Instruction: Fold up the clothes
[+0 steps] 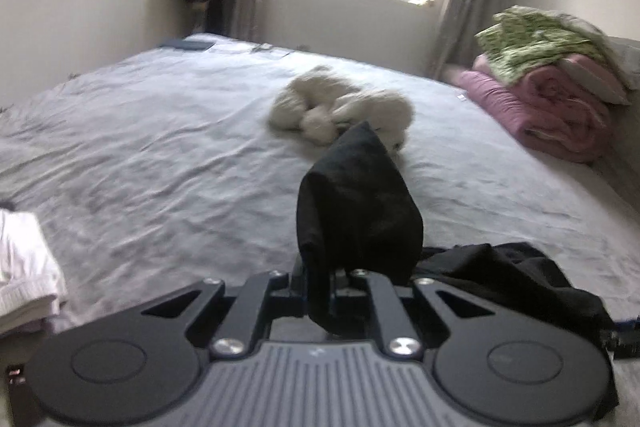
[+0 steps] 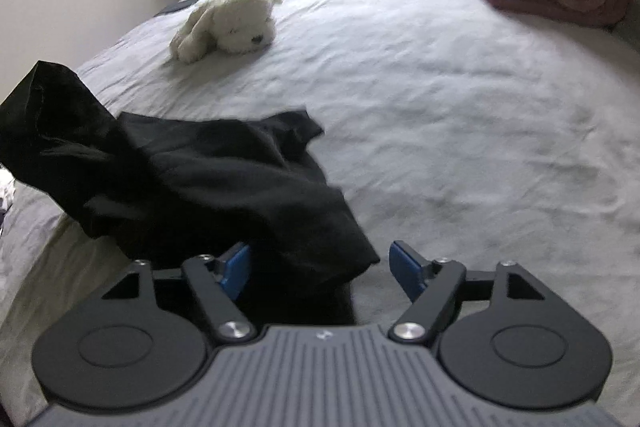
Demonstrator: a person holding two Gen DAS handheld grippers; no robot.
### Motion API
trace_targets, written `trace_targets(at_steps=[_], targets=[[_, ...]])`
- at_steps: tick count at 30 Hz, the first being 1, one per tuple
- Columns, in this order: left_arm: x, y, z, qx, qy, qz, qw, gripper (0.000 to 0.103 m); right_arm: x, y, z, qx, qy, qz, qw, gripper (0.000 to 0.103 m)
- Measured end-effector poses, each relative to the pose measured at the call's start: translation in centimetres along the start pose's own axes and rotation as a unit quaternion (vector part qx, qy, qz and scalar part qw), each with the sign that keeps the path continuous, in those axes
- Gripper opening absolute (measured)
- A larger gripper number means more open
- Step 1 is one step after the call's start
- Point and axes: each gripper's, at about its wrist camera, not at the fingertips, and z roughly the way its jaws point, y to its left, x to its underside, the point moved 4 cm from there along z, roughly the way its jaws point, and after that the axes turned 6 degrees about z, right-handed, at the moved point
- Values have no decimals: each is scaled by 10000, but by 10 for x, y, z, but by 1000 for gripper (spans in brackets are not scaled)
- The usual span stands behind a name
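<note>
My left gripper (image 1: 334, 275) is clamped on a bunched corner of the black garment (image 2: 224, 187), which stands up over the fingers in a peak and hides the pads; my right gripper (image 2: 320, 267) has its blue pads (image 2: 406, 269) spread wide, a loose flap of the same garment draped between them and not pinched. The rest of the cloth lies crumpled on the grey bed sheet (image 2: 460, 107), on my side of the white plush dog (image 2: 232, 23) and well short of it. The risk, as I judge it, is a lopsided lift: with only one corner held, raising the left side would drag the heap into a twist rather than spread it flat. If I close the right pads here they may catch several layers at once, or the sheet beneath. A hard pull could also slip the bunch out of the left fingers. Folded pale clothes (image 1: 24, 267) sit far left of the dog, rolled pink bedding (image 1: 552, 107) to its right.
</note>
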Motion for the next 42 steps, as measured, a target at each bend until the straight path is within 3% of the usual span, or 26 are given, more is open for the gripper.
trace_targets(at_steps=[1, 2, 4, 7, 11, 16, 19, 21, 23, 25, 27, 28, 29, 31, 34, 36, 38, 39, 40, 41, 42], targets=[[1, 0, 3, 1, 80, -23, 10000, 9, 2, 5, 3, -74, 50, -100, 9999, 47], [2, 0, 6, -6, 152, -12, 9999, 9, 5, 13, 5, -139, 93, -299, 9994, 32], [4, 1, 10, -50, 275, 46, 9996, 10, 10, 28, 0, -299, 90, -652, 9974, 17], [6, 6, 13, -57, 458, -70, 9989, 15, 17, 49, -13, -636, 92, -1123, 9916, 14], [11, 20, 12, -189, 600, -252, 9977, 43, 35, 75, -34, -1464, 354, -1711, 9737, 13], [11, 22, 12, -265, 617, -295, 9973, 59, 73, 109, -53, -2307, 927, -2774, 9280, 14], [11, 17, 16, -195, 668, -213, 9973, 61, 91, 119, -63, -2727, 1216, -3279, 8963, 16], [11, 12, 20, -160, 703, -106, 9973, 66, 91, 117, -69, -2851, 1230, -3345, 8898, 18], [10, 8, 24, -145, 728, -2, 9972, 74, 81, 107, -74, -2926, 1154, -3149, 8955, 19], [8, 6, 28, -173, 731, 38, 9972, 76, 65, 94, -80, -2966, 922, -2771, 9093, 21], [6, 7, 33, -190, 747, -19, 9970, 78, 43, 75, -82, -2829, 601, -2209, 9314, 39], [5, 7, 36, -198, 754, -56, 9969, 79, 33, 65, -79, -2697, 464, -1884, 9432, 53], [4, 8, 39, -210, 768, -98, 9968, 79, 24, 56, -74, -2553, 370, -1529, 9540, 58], [4, 6, 45, -205, 827, -114, 9963, 80, 11, 34, -58, -2226, 332, -635, 9723, 58], [5, 0, 52, -214, 887, 29, 9958, 82, 6, 13, -37, -1832, 348, 127, 9824, 58], [6, -2, 55, -259, 917, 124, 9954, 83, 8, 17, -31, -1848, 303, 207, 9821, 56], [8, -4, 57, -302, 952, 200, 9948, 83, 8, 24, -28, -2064, 305, 322, 9774, 48], [9, -3, 58, -319, 976, 211, 9945, 83, 9, 29, -27, -2033, 300, 261, 9783, 42], [10, -2, 59, -337, 1000, 222, 9942, 83, 10, 34, -26, -1931, 285, 138, 9807, 23], [11, -2, 60, -357, 1022, 243, 9938, 83, 9, 38, -24, -1841, 262, 34, 9826, 11], [12, -2, 61, -377, 1039, 273, 9935, 83, 7, 38, -25, -1783, 204, -15, 9838, 10]])
